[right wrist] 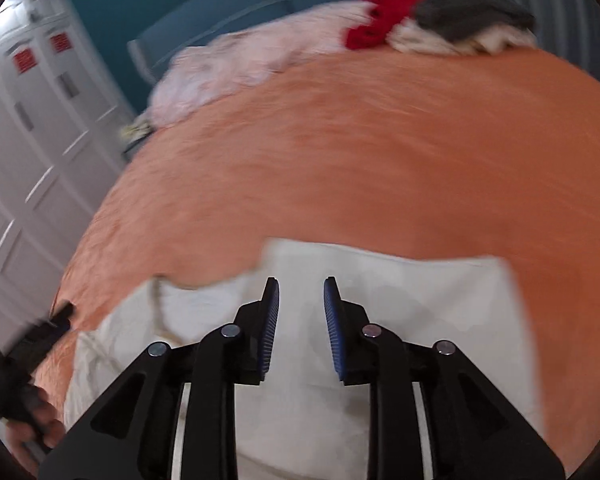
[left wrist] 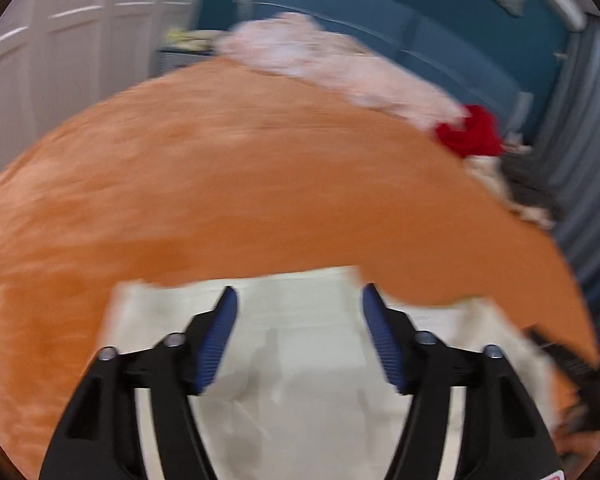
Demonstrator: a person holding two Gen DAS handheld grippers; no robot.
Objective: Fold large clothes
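Bed: orange bed cover (right wrist: 380,152), teal wall behind.
Garment: 1 cream garment (right wrist: 400,312) flat at near edge, under both grippers.
Left gripper (left wrist: 296,300): wide, empty.
Right gripper (right wrist: 301,292): narrow gap, empty.
Pile: 1 red item (right wrist: 380,12), 1 grey, pink heap, far side.
Risk: w/ nothing held, fold may spring open.

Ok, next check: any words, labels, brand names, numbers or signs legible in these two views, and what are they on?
None can be read.
Red labels on the white cabinet doors: blurred, any text illegible.
Red-and-white sticker at the left gripper's base: cut off by the frame edge, unreadable.
White garment and orange bedspread: no print visible.
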